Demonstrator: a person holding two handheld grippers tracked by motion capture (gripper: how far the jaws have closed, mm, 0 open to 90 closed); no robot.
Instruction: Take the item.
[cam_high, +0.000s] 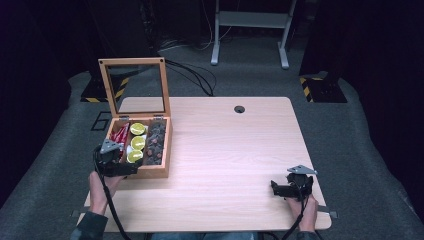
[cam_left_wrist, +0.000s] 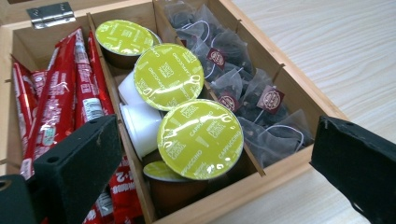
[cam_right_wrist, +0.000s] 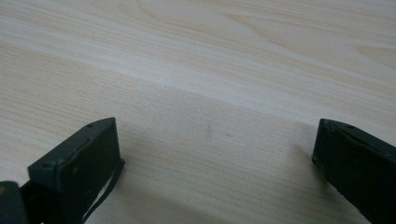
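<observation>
1. Capsules: three green-foiled cappuccino capsules lay in the middle compartment of the wooden box (cam_high: 162, 172). The nearest capsule (cam_left_wrist: 200, 138) sat dead ahead of your left gripper (cam_left_wrist: 212, 154), tilted, resting on a further capsule beneath it. The middle capsule (cam_left_wrist: 168, 76) lay just beyond, and the far capsule (cam_left_wrist: 125, 37) beyond that, near the hinge.
2. Left gripper, state: jaws stood spread wide and held nothing. One jaw hung over the red sachets (cam_left_wrist: 56, 102), the other outside the box's near wall, over the table (cam_left_wrist: 327, 42).
3. Flanking stock: the red sachets filled the compartment on one side of the capsules. The mesh tea bags (cam_left_wrist: 243, 88) filled the one on the other.
4. Right gripper (cam_high: 286, 189), state: jaws likewise stood spread and empty, over bare tabletop, well apart from the box.
5. Step judged in hand: lifting the nearest capsule out with your left gripper.
6. Handling advice, aim: you needed to narrow the spread until both jaws cleared the wooden dividers. You then had to centre them across the capsule's foil rim.
7. Handling advice, descent: you did best coming down from above, not from the front, since the near wall stood between jaws and capsule.
8. Handling advice, grip: you wanted a light squeeze on the cup's sides below the rim. A hard one risked denting the foil or popping the tilted capsule sideways.
9. Lid (cam_high: 134, 85): it stood upright beyond the box, out of your path.
</observation>
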